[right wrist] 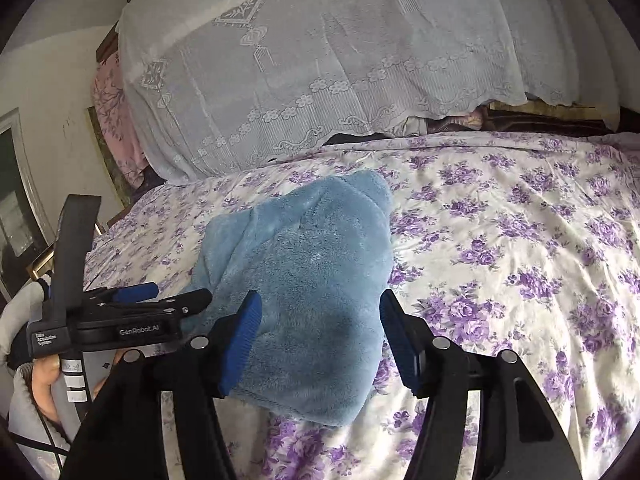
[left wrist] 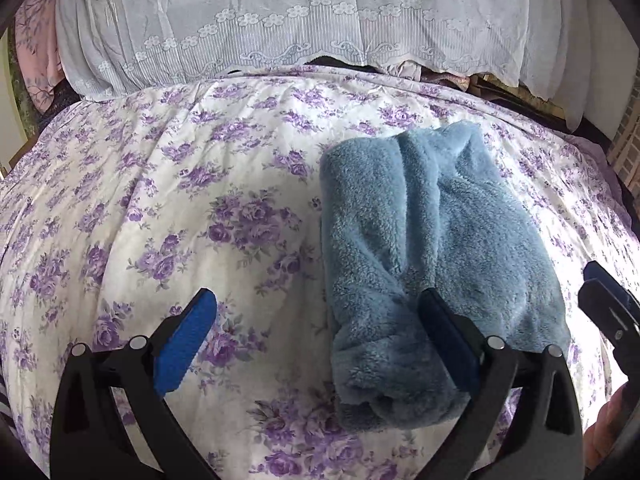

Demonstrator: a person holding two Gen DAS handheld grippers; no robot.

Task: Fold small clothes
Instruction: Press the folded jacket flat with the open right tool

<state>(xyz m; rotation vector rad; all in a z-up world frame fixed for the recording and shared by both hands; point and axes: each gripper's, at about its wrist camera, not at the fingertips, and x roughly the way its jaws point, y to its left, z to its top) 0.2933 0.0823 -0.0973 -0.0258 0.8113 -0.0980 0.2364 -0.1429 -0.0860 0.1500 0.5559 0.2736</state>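
Floral bedspread [left wrist: 160,200] covered the bed; lace cloth [right wrist: 320,80] draped over a heap behind. Blue fleece [right wrist: 304,272] lay bundled mid-bed, partly folded, thick and fluffy. Judged soft, light, limp, not slippery; would sag if lifted by one point. Best taken at an outer edge or corner, pinching both layers. Left claw [left wrist: 316,344] stood wide, empty, one finger over the fleece's near end, the other over bare spread. Right claw [right wrist: 320,344] stood apart, straddling the fleece's near end, pads [right wrist: 240,344] not pressing it. Nothing else on the spread; each claw crowded the other at the near end.
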